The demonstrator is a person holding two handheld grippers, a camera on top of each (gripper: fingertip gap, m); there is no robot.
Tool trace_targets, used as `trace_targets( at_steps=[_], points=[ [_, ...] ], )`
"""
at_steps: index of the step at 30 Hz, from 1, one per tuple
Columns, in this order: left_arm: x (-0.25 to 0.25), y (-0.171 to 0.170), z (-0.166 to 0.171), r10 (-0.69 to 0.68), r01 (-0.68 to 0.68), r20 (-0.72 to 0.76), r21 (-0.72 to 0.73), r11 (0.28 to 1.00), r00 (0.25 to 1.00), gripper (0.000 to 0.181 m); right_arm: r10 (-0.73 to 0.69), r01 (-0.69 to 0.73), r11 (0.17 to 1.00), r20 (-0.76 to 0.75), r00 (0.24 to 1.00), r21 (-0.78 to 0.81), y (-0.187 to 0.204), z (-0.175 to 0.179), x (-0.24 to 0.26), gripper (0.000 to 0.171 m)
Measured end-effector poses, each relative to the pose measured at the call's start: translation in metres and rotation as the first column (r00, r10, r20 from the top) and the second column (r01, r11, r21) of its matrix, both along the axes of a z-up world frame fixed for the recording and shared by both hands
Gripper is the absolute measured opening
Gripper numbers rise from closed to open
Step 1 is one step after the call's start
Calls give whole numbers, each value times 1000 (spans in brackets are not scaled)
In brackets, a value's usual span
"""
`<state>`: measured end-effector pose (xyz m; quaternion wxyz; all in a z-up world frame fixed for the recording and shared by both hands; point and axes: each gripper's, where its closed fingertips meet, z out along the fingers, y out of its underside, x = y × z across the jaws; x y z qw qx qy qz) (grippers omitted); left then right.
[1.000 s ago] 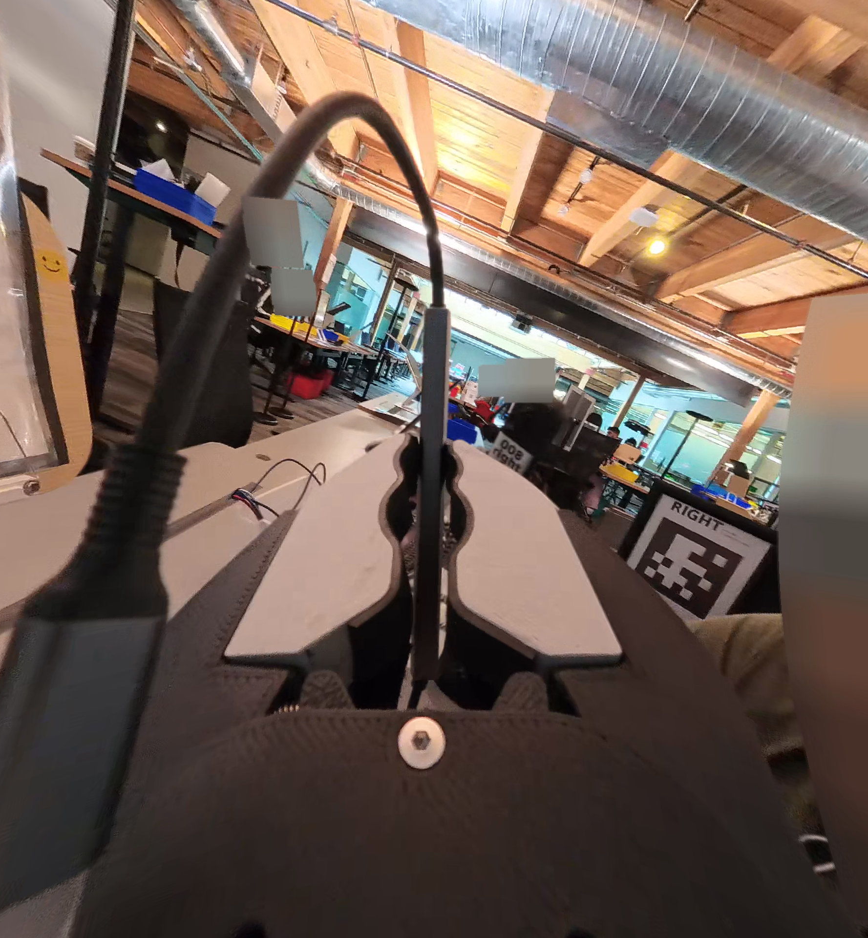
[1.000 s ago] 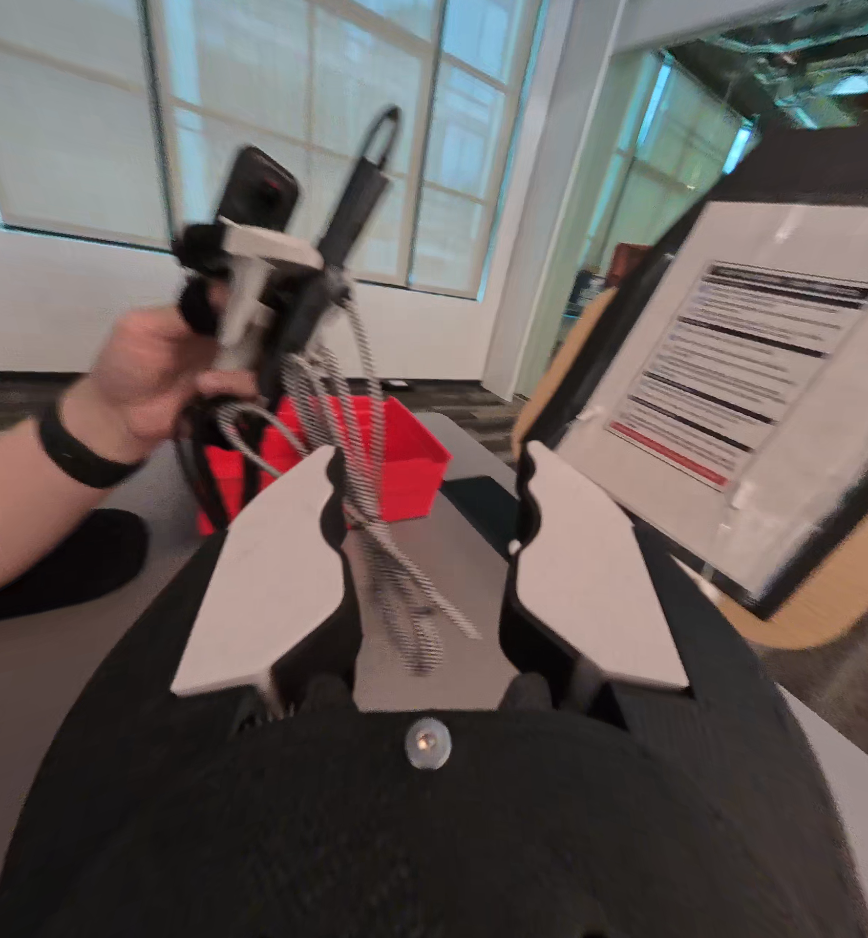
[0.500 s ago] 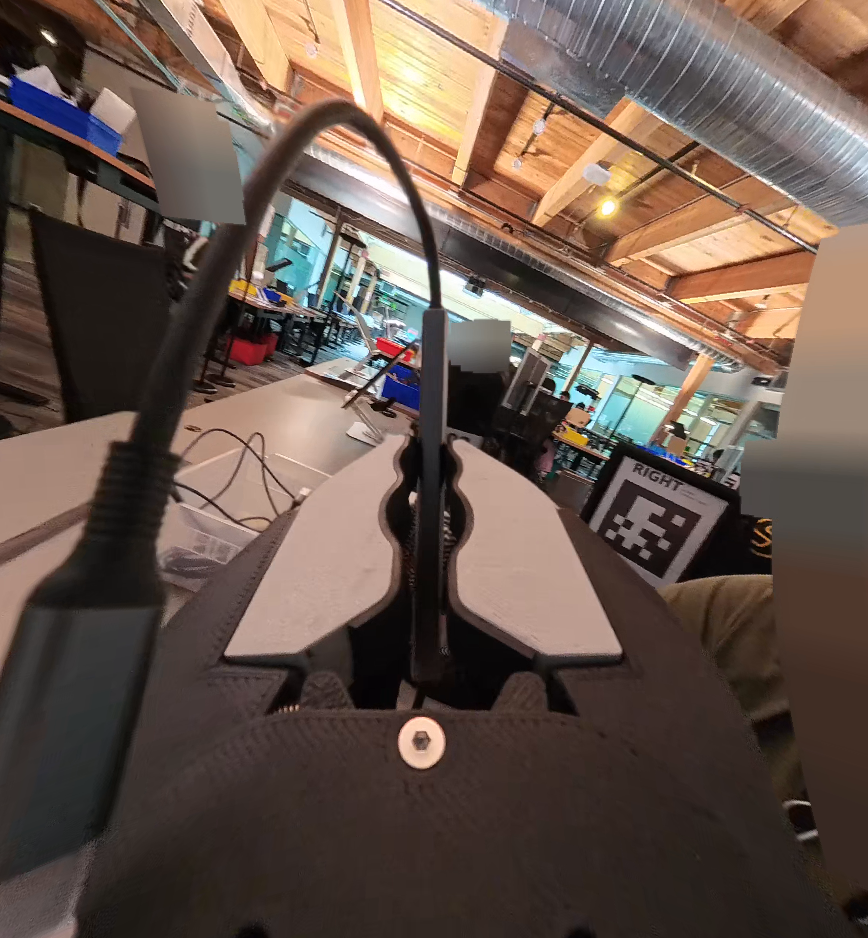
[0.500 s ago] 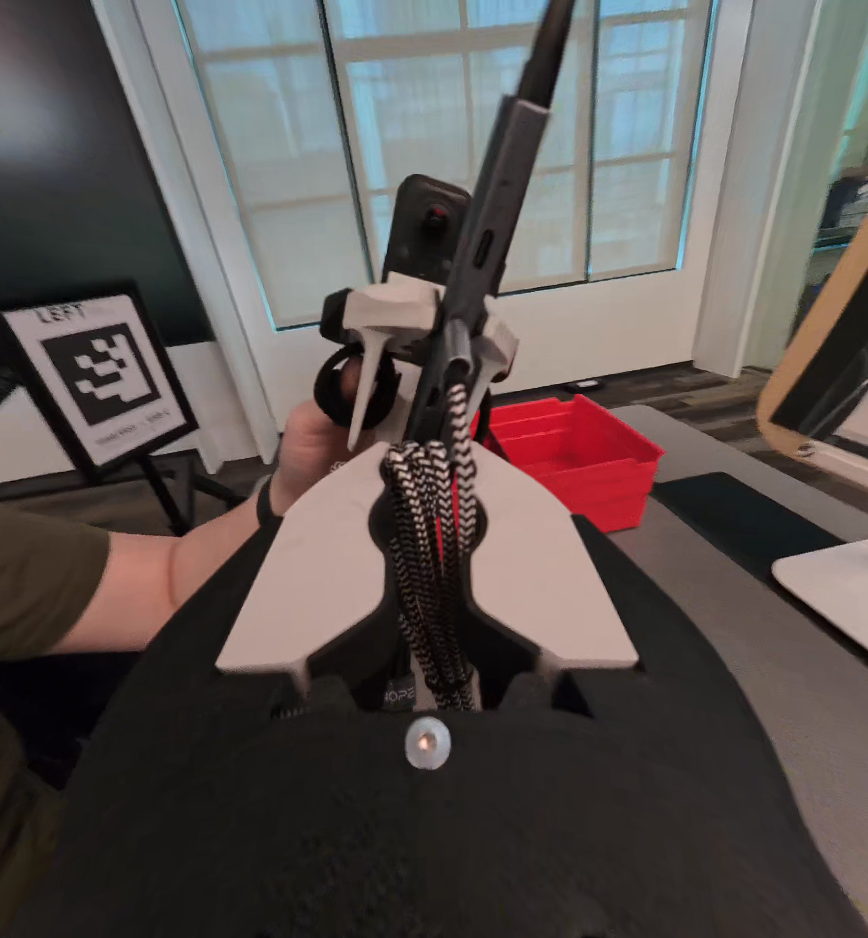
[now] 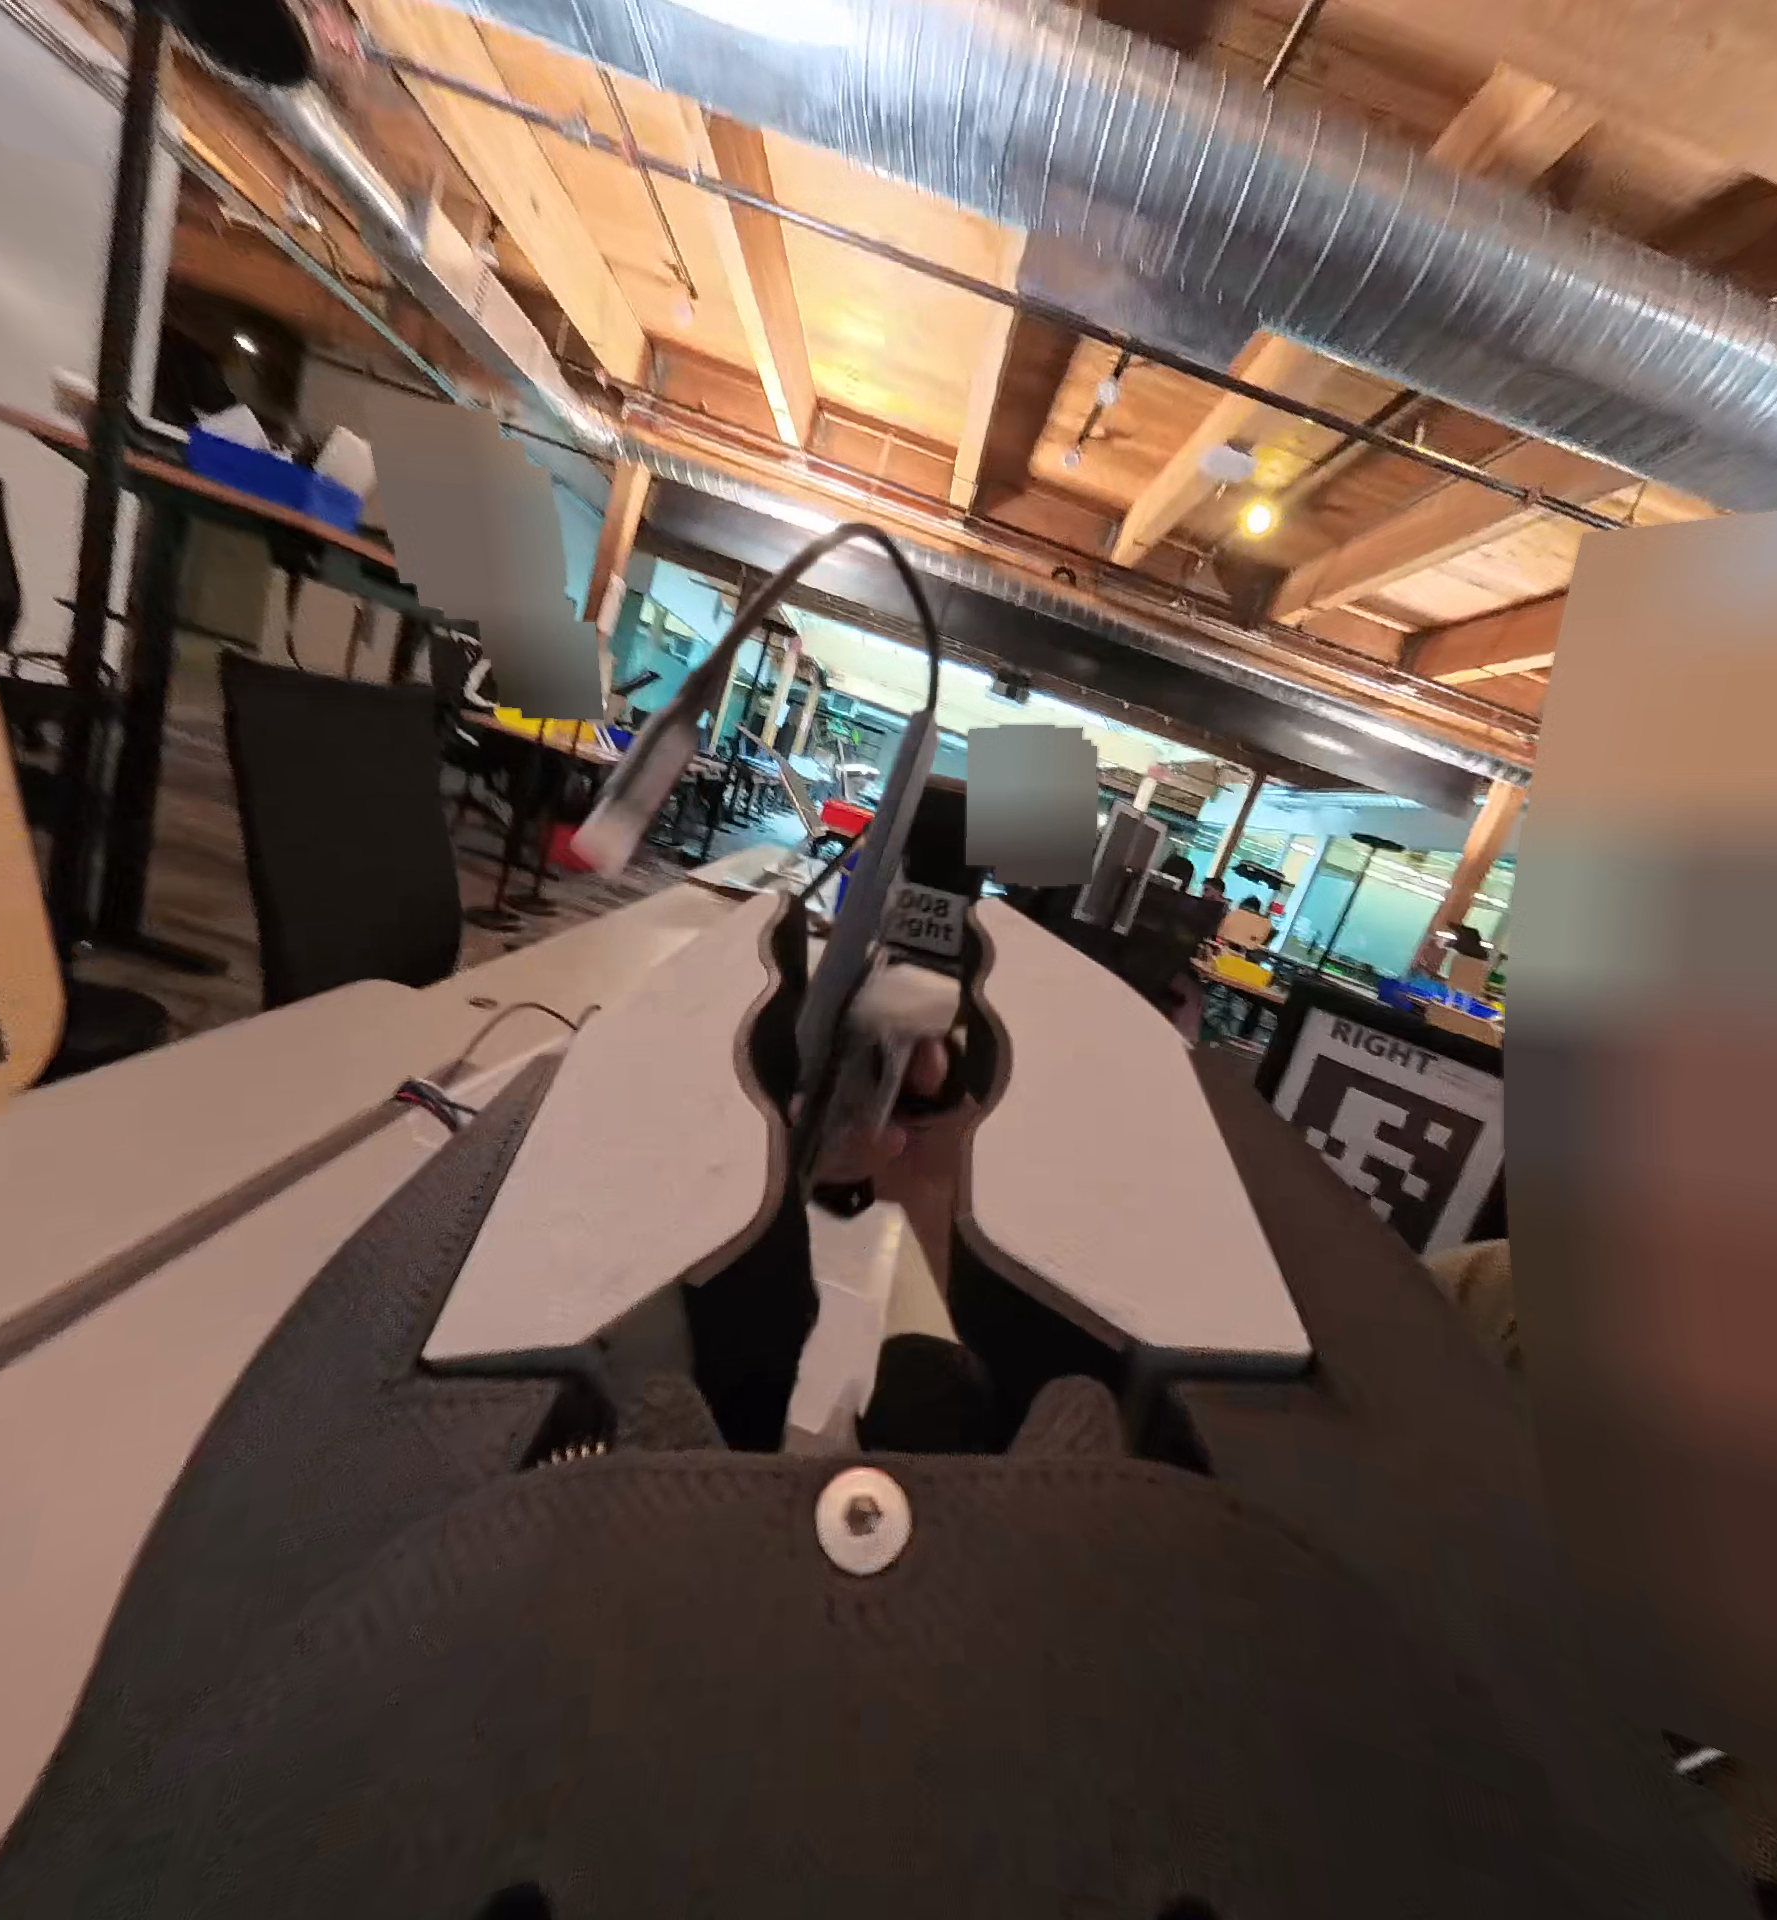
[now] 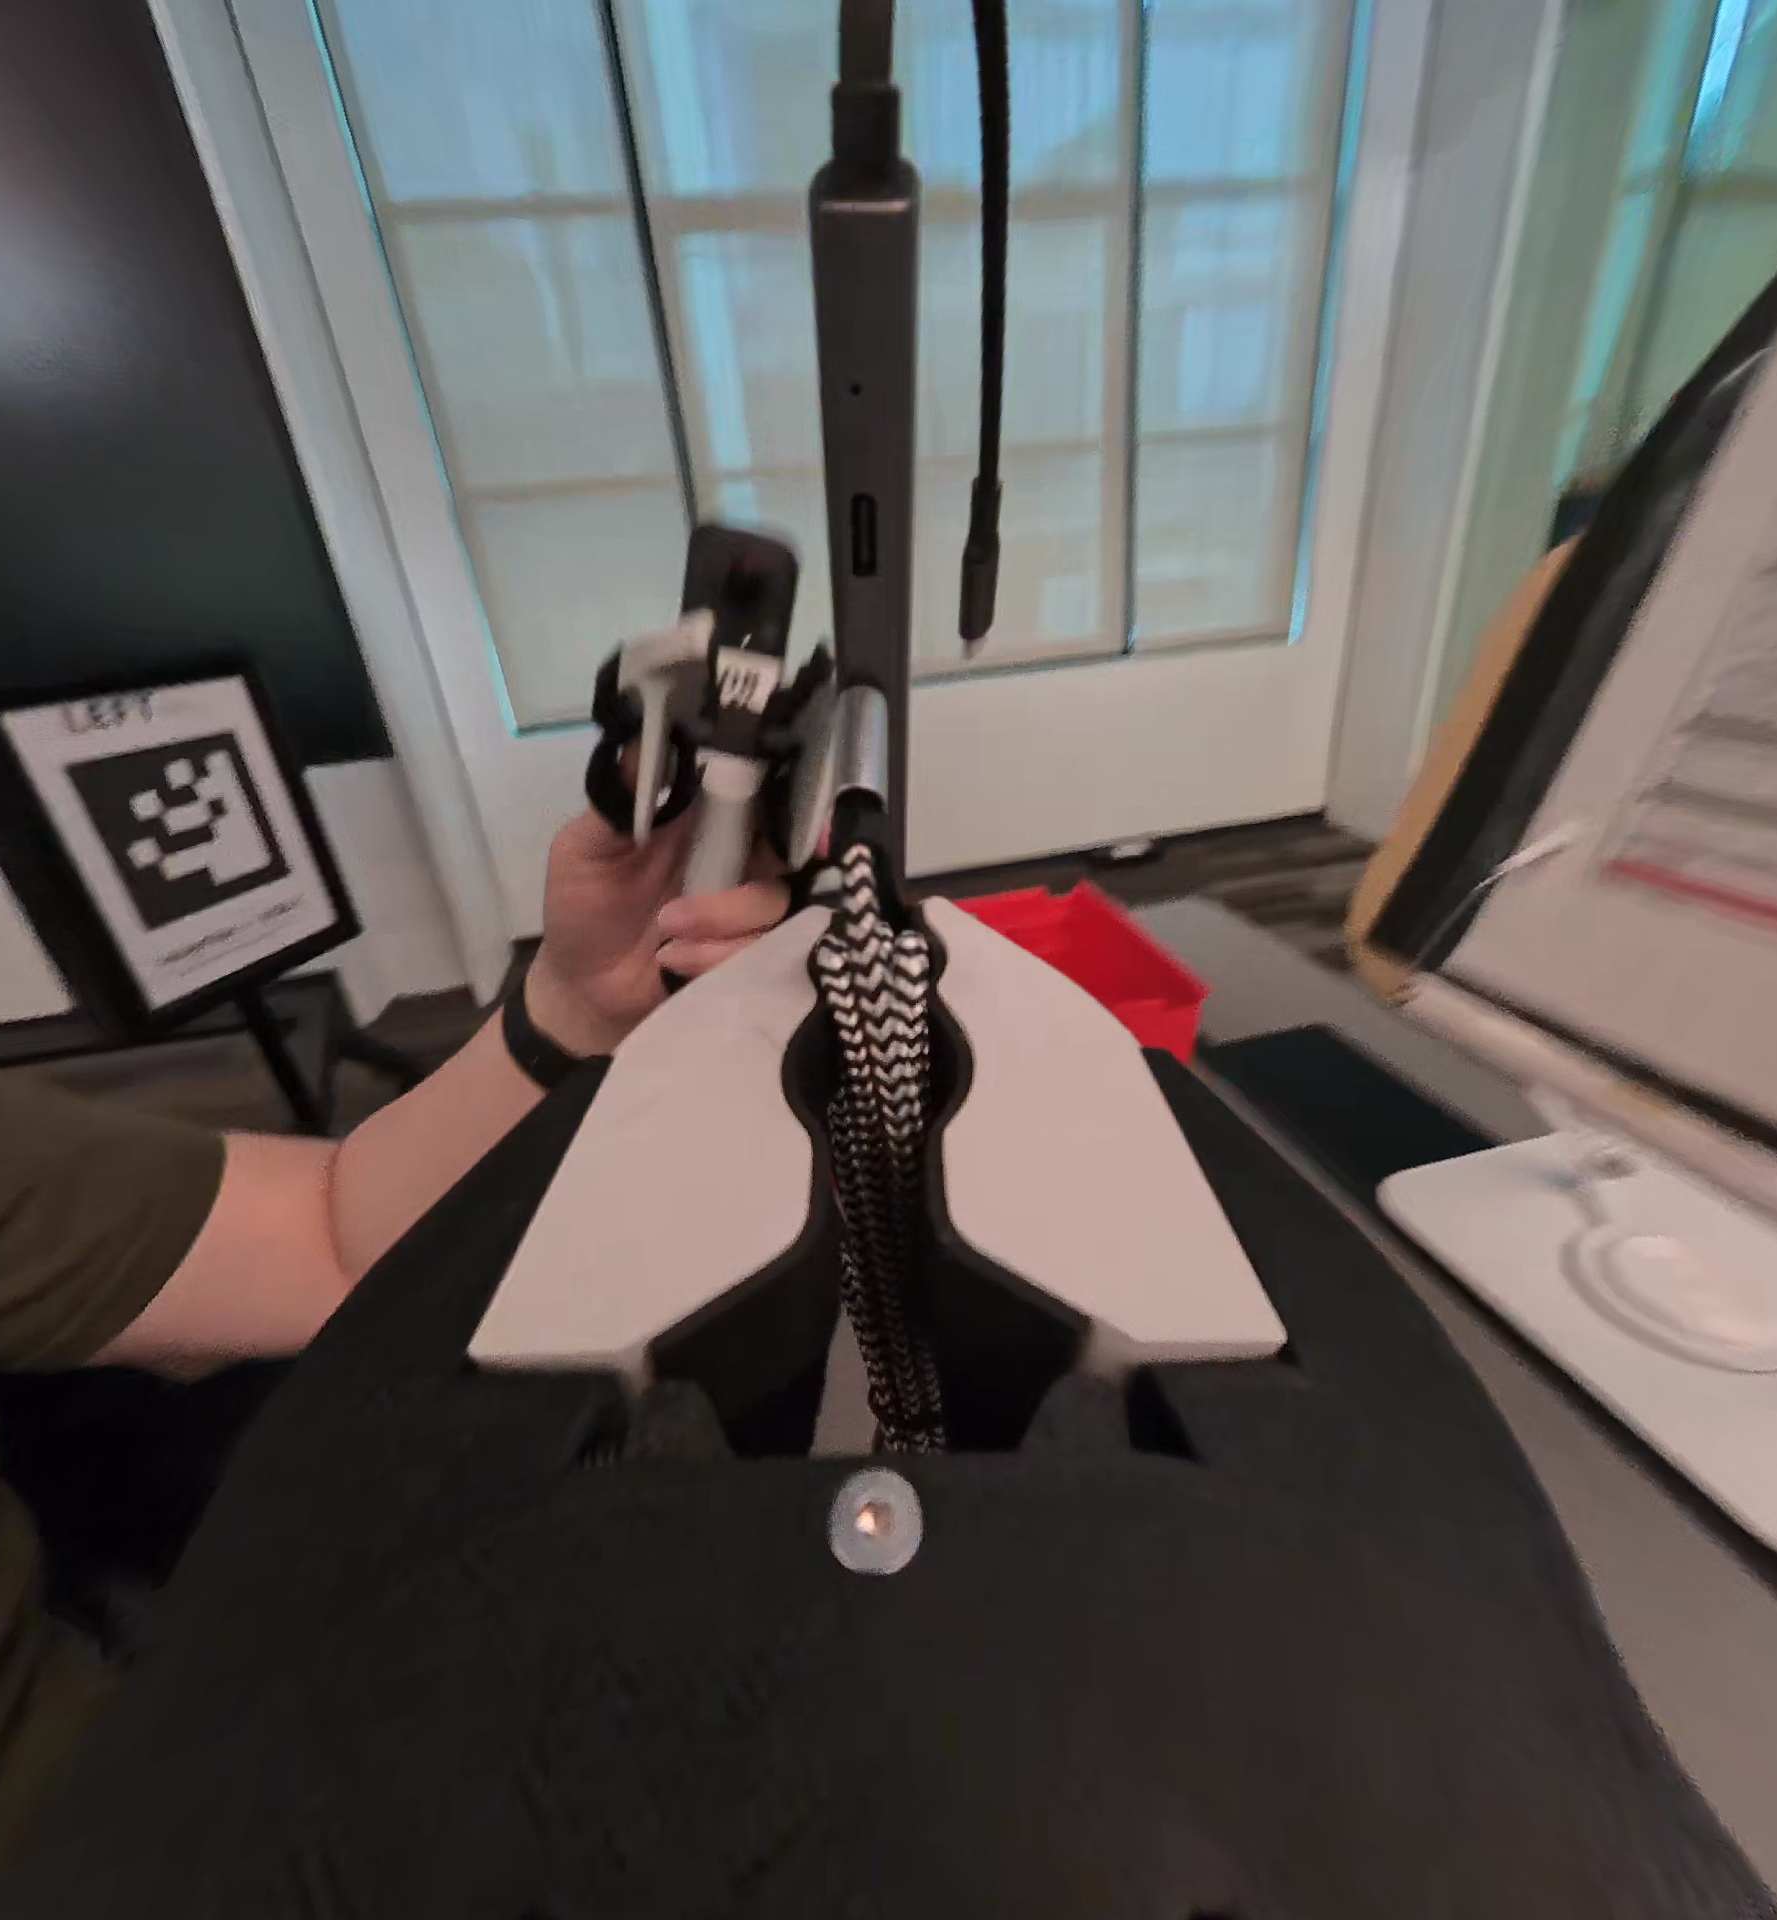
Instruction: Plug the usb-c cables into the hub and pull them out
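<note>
The slim grey hub [image 6: 868, 468] stands upright in the air. Its own dark cable loops over the top, and the plug [image 6: 977, 613] hangs free. My right gripper [image 6: 876, 925] is shut on a bundle of black-and-white braided cables [image 6: 879, 1122]. A silver plug [image 6: 853, 748] on them sits at the hub's lower end. My left gripper [image 5: 876, 925] is open. The hub [image 5: 863, 935] passes between its fingers, close to the left one. The left gripper also shows in the right wrist view [image 6: 718, 727], just left of the hub. The right gripper [image 5: 920, 987] shows beyond the hub in the left wrist view.
A person's hand and forearm [image 6: 396, 1174] hold the left gripper. A red bin [image 6: 1092, 956] sits on the grey table behind. A white pad [image 6: 1642, 1299] and a framed sheet [image 6: 1694, 727] stand at right. Marker boards stand at the left [image 6: 177, 831] and near the table [image 5: 1383, 1132]. Across from one pair of fingers to the other is roughly 9 cm.
My left gripper was shut on the hub and has now opened. The hub and its hanging plug are farther from the left camera. My right gripper shut on the braided cables and came up under the hub.
</note>
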<state>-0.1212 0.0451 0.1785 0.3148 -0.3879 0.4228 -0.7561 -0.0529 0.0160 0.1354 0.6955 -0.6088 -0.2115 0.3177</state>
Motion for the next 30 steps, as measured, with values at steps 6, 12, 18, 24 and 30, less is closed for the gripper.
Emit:
trace_targets(
  at_steps=[6, 12, 18, 24, 30],
  points=[
    [-7, 9, 3, 45, -45, 6, 17, 999, 999, 24, -360, 392, 883, -162, 919, 259, -63, 66, 138, 11],
    [8, -2, -11, -16, 17, -50, 16, 1000, 999, 24, -663, 665, 706, -105, 741, 244, -63, 24, 241, 10],
    [17, -10, -21, -52, 54, -96, 23, 998, 994, 23, -598, 646, 759, 302, 743, -87, -31, -77, 267, 11],
    [19, -13, -25, -78, 80, -115, 10, 997, 990, 23, -545, 580, 731, 204, 813, -358, -37, -116, 282, 12],
    [24, -19, -29, -95, 98, -136, 12, 995, 986, 23, -549, 552, 745, 126, 826, -375, -29, -121, 285, 11]
  ],
)
